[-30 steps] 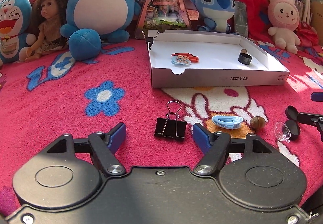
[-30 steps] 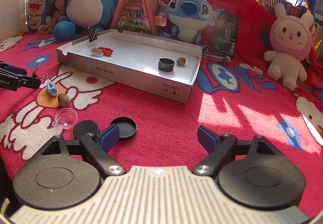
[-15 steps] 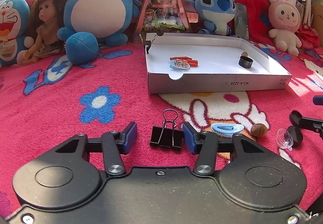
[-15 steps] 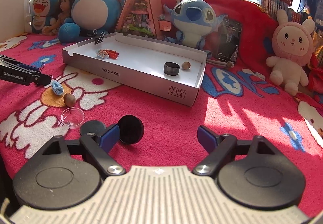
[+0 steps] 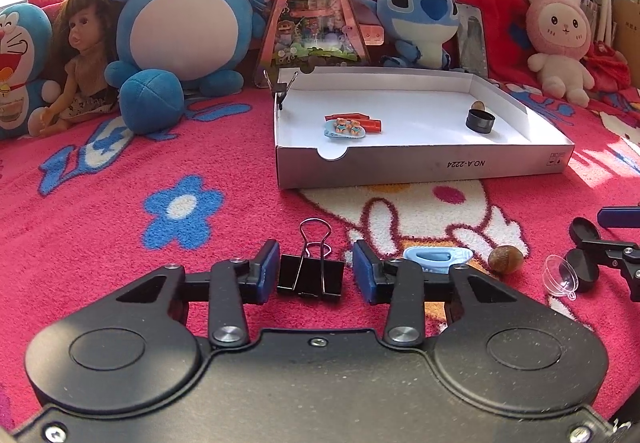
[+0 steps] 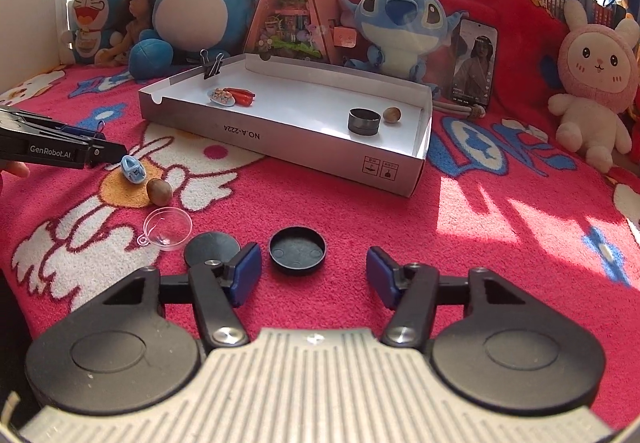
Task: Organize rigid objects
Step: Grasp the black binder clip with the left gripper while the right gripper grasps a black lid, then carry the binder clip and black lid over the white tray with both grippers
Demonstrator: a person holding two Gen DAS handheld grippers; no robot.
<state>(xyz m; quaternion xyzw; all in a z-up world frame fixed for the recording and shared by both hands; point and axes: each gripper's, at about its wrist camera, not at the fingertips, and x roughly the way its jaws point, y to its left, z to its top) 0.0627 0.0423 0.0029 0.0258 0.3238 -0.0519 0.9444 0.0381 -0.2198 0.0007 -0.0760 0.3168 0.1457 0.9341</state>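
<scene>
The left gripper point(image 5: 316, 277), closing astride the black binder clip point(image 5: 311, 275) on the near blanket, and the right gripper point(image 6: 314, 275), closing around the black cap point(image 6: 297, 250), may each be skidded off if pinched off-centre.

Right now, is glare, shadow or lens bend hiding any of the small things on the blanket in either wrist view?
Left wrist view: the binder clip is sharp between the left gripper's closing jaws; the window is blown out and the edges bow. Right wrist view: sun patches lie to the right, clear of the black cap between the right gripper's closing jaws; the clear dome shows faint.
</scene>
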